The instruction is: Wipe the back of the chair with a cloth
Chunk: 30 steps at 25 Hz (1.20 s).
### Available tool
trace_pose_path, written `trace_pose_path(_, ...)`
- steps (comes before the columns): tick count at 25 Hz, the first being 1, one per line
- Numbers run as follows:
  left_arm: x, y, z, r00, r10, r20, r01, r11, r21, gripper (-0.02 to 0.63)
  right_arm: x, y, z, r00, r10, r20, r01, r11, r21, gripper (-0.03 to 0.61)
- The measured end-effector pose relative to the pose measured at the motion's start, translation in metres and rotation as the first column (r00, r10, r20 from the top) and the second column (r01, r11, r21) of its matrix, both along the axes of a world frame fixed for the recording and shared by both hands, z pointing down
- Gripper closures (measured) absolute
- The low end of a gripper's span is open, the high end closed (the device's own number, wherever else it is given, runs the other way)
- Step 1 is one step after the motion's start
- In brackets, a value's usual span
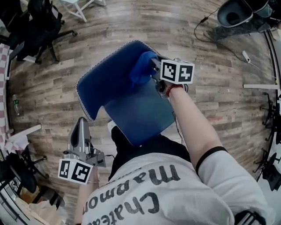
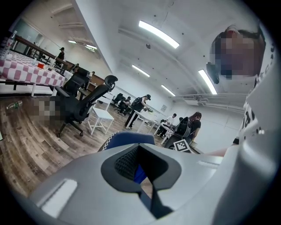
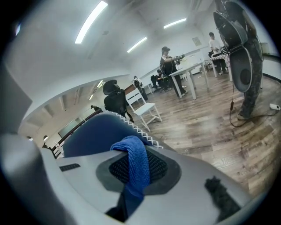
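Chair back (image 1: pixel 109 83): blue, edged with white zigzag stitching, near the middle of the head view and directly in front of the person, above the wood floor.
Chair seat (image 1: pixel 145 114): the same blue, running from the back toward the person's legs.
Cloth (image 1: pixel 141 70): blue and bunched, at the upper right part of the chair back, close to its stitched edge. In the right gripper view a fold of it drapes over the jaws, with the chair back rising just behind.
Right gripper (image 1: pixel 156 70): fingers pinched on the cloth, holding it at the chair back. Its marker cube (image 1: pixel 177 71) sits just behind the jaws.
Right arm (image 1: pixel 193 127): bare forearm reaching from a white short sleeve out to the right gripper.
Left gripper (image 1: pixel 81 127): low at the left, beside the seat and apart from the chair. Its fingers are pressed together with nothing between them, and its own marker cube (image 1: pixel 75 170) is nearest the person.
Floor (image 1: pixel 210 66): wood planks all around the chair, with a thin cable (image 1: pixel 206 33) lying across it at the upper right.
Office chair (image 1: pixel 39 26): black, well apart at the upper left.
White chair (image 1: pixel 81 6): at the top edge, only partly in view.
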State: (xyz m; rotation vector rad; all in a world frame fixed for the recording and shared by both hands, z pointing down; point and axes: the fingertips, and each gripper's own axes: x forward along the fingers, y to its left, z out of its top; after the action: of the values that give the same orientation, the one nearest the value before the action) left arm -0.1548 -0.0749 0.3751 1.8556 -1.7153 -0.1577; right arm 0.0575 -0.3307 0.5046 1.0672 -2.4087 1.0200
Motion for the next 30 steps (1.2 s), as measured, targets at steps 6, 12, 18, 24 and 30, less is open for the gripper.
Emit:
trace_pose_path(6,-0.024,0.016,0.008,0.999,-0.052,-0.014,0.052,0.999,-0.015,0.611,0.028,0.002,-0.010,0.989,0.148,0.000,-0.148,0.988,0.044,0.529)
trace_pose_path(12,-0.043,0.021,0.016,0.996,-0.084,-0.030,0.083,0.996,-0.025,0.611,-0.035,0.048,-0.014,0.999,-0.018,-0.030,0.021,0.993,0.114,0.529)
trace_pose_path(18,-0.059,0.036,0.027,0.996,-0.085,-0.033,0.083,0.995,-0.055,0.611,-0.133,0.129,0.003,0.949,-0.310,-0.053,0.315,0.942,0.118,0.529)
trace_pose_path(24,-0.070,0.049,0.036,0.995,-0.093,-0.049,0.089,0.993,-0.076,0.611,-0.198,0.194,0.013,0.839,-0.539,-0.075,0.544,0.831,0.114,0.529)
trace_pose_path(30,-0.084,0.065,0.047,0.992,-0.111,-0.058,0.105,0.989,-0.101,0.611,-0.233,0.218,0.011,0.776,-0.626,-0.082,0.631,0.763,0.141,0.528)
